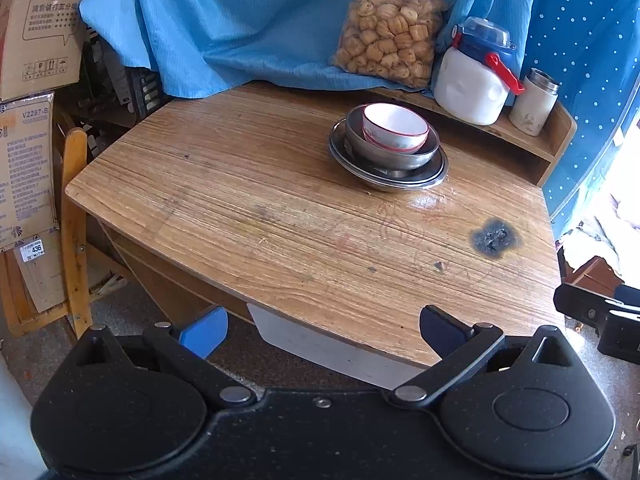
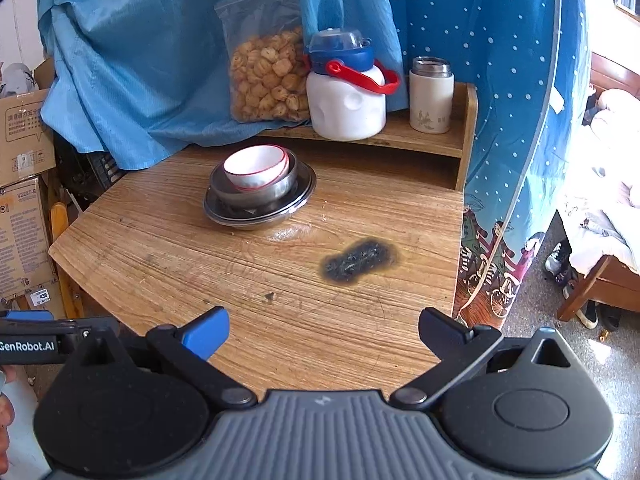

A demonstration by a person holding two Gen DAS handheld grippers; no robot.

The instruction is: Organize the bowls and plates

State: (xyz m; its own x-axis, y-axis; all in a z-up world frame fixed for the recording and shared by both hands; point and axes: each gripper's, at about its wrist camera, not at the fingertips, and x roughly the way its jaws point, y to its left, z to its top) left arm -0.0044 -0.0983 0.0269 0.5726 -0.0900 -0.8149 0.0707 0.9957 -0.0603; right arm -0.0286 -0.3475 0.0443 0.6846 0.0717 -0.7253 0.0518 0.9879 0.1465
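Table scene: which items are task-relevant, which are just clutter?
Task items: white bowl, nested in steel bowl, on steel plates.

Clutter: snack bag, white jug, thermos, cardboard boxes, burn mark.

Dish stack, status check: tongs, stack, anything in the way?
Left tongs and right tongs open, empty, at near table edge. White bowl nested in steel bowl on steel plates. Path clear; burn mark only.
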